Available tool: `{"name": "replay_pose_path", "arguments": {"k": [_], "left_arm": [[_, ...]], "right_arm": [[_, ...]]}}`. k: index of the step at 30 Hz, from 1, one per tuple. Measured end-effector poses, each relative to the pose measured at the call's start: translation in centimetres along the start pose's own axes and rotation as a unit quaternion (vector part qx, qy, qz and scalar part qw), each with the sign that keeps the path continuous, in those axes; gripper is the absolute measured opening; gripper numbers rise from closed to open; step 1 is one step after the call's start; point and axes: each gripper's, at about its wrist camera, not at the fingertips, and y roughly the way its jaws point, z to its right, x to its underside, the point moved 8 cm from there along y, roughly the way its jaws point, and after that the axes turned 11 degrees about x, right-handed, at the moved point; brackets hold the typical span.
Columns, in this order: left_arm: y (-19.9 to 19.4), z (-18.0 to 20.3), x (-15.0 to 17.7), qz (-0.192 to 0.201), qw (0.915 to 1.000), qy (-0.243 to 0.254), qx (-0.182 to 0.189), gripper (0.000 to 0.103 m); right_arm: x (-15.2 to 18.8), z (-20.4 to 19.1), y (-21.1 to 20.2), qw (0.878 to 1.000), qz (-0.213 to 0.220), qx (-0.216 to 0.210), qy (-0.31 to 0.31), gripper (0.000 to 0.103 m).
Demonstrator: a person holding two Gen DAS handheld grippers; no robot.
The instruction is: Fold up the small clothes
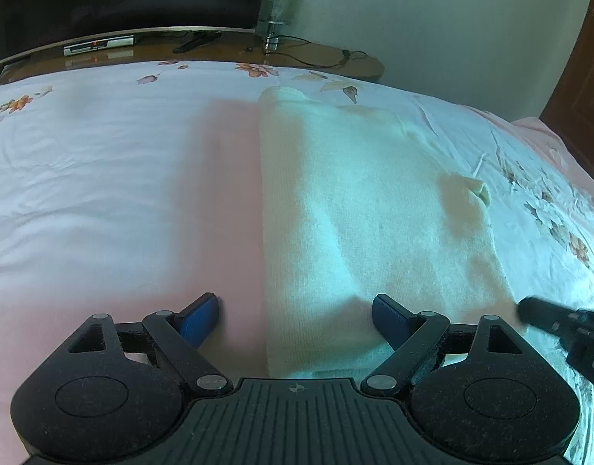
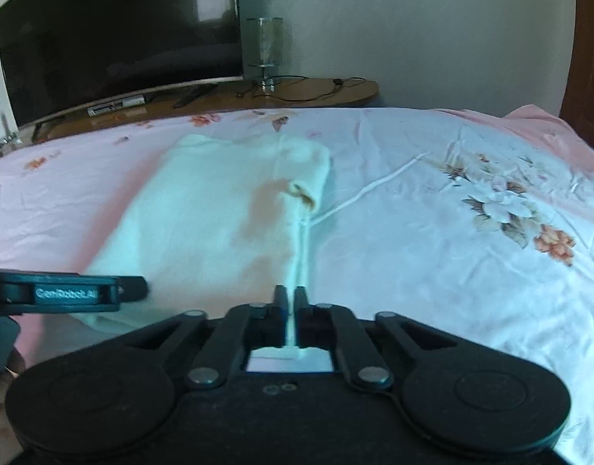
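A cream knitted garment (image 1: 359, 209) lies flat on the bed, folded lengthwise, with a sleeve cuff (image 1: 477, 190) on its right side. My left gripper (image 1: 295, 308) is open, its blue pads straddling the garment's near left edge. My right gripper (image 2: 290, 298) is shut on the garment's near right edge (image 2: 301, 248). The garment also shows in the right wrist view (image 2: 208, 221). The right gripper shows at the right of the left wrist view (image 1: 560, 325), and the left gripper at the left of the right wrist view (image 2: 76, 294).
The bed has a white and pink floral sheet (image 2: 471, 232). Behind it a wooden TV stand (image 2: 316, 95) carries a large dark TV (image 2: 118, 42), a glass lamp (image 2: 264, 52), a set-top box and cables. A dark wooden door (image 1: 584, 77) stands at the right.
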Motion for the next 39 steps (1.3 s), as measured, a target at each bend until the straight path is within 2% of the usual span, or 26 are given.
{"name": "replay_pose_path", "arguments": {"k": [2,3,4,9,15,18,21,25,26,28,30,35,38,39], "left_arm": [[0.0,0.0,0.0,0.001,1.0,0.001,0.001,0.085],[0.0,0.0,0.0,0.001,1.0,0.002,0.001,0.085],[0.0,0.0,0.0,0.001,1.0,0.003,0.002,0.085],[0.1,0.1,0.0,0.002,1.0,0.005,0.002,0.086],[0.1,0.2,0.1,0.003,1.0,0.008,0.002,0.086],[0.1,0.2,0.1,0.003,1.0,0.009,0.002,0.086],[0.1,0.2,0.1,0.003,0.9999,0.01,0.001,0.086],[0.1,0.2,0.0,0.003,0.9999,0.011,0.002,0.086],[0.1,0.2,0.0,0.002,0.9999,0.011,0.002,0.086],[0.1,0.2,0.0,0.002,0.9999,0.011,0.004,0.086],[0.0,0.3,-0.1,0.002,0.9999,0.013,0.004,0.086],[-0.1,1.3,-0.1,0.001,0.9997,0.011,0.021,0.086],[0.3,1.8,0.3,-0.004,0.9994,0.028,0.019,0.086],[0.3,1.7,0.4,-0.003,0.9992,0.033,0.02,0.086]], "right_arm": [[0.4,0.3,0.3,0.999,-0.018,-0.024,0.03,0.009],[0.5,0.4,0.2,0.999,-0.018,-0.026,0.037,0.018],[0.5,0.3,0.1,0.999,-0.017,-0.031,0.039,0.023],[1.1,-0.2,0.2,0.998,-0.03,-0.038,0.045,0.033],[1.4,-1.0,0.4,0.996,-0.044,-0.05,0.052,0.033],[1.3,-1.1,0.4,0.993,-0.049,-0.07,0.077,0.026],[1.1,-1.4,0.9,0.992,-0.053,-0.075,0.088,0.024],[0.8,-1.3,2.0,0.992,-0.049,-0.057,0.098,0.023],[0.8,-1.3,2.3,0.992,-0.051,-0.056,0.099,0.021],[0.7,-1.3,2.1,0.993,-0.044,-0.059,0.095,0.01],[0.3,-1.5,1.3,0.995,-0.028,-0.056,0.072,0.008],[-1.0,-1.3,-0.7,1.0,0.015,-0.011,0.001,0.007],[1.1,-0.4,2.1,0.999,-0.039,0.005,0.002,0.007],[1.3,-0.3,2.4,0.999,-0.039,0.0,0.013,0.007]]}}
